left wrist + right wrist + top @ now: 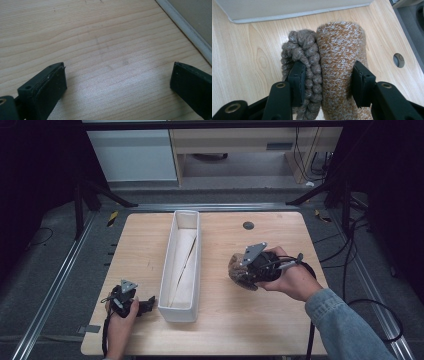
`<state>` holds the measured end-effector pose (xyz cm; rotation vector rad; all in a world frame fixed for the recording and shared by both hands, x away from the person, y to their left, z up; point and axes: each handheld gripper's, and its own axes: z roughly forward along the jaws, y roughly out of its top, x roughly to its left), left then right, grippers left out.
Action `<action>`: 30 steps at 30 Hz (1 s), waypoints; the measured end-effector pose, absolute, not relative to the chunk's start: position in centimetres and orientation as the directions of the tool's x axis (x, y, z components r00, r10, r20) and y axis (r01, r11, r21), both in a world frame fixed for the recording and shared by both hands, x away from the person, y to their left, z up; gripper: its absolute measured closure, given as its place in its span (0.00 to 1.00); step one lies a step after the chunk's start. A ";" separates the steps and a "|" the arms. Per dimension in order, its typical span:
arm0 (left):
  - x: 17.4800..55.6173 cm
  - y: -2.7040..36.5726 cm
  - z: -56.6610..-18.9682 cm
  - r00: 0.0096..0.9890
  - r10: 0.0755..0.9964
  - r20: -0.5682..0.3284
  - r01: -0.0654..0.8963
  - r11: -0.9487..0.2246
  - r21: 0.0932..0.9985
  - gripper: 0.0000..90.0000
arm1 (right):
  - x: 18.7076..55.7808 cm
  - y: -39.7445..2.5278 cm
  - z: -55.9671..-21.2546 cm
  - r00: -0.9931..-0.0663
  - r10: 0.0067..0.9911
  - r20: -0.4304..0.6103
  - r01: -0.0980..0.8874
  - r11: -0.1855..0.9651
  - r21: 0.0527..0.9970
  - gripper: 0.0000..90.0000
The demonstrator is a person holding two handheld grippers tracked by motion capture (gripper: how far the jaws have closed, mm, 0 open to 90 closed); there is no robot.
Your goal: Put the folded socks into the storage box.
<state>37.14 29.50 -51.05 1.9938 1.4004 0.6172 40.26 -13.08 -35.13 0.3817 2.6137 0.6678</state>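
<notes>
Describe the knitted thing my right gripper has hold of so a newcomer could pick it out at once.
Start at the long white bin in the middle of the wooden table, then look to its right. There the right gripper has its jaws shut on a rolled knit piece, flecked orange-brown and white, with a chunky grey-brown braided part on one side. It is the one soft, woolly thing on the table.

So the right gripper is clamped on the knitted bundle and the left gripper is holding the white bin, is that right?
Not quite. The right gripper is clamped on the knitted bundle, but the left gripper holds nothing: the left gripper view shows its jaws open over bare table, beside the white bin.
</notes>
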 end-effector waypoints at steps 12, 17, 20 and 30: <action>37.1 29.5 -51.1 0.329 0.944 0.025 0.655 -0.247 0.714 0.00 | 40.3 -12.9 -34.1 -0.882 0.348 -0.318 0.157 0.853 0.498 0.58; 37.1 29.5 -51.1 0.329 0.944 0.025 0.655 -0.247 0.714 0.00 | 40.3 -12.9 -33.2 -0.890 0.352 -0.290 0.166 0.842 0.513 0.58; 37.1 29.5 -51.1 0.328 0.944 0.024 0.654 -0.245 0.715 0.00 | 40.3 -12.8 -32.8 -0.890 0.349 -0.293 0.164 0.845 0.508 0.58; 37.1 29.4 -51.1 0.329 0.944 0.026 0.654 -0.248 0.715 0.00 | 40.5 -12.0 -30.3 -0.900 0.352 -0.259 0.168 0.826 0.538 0.58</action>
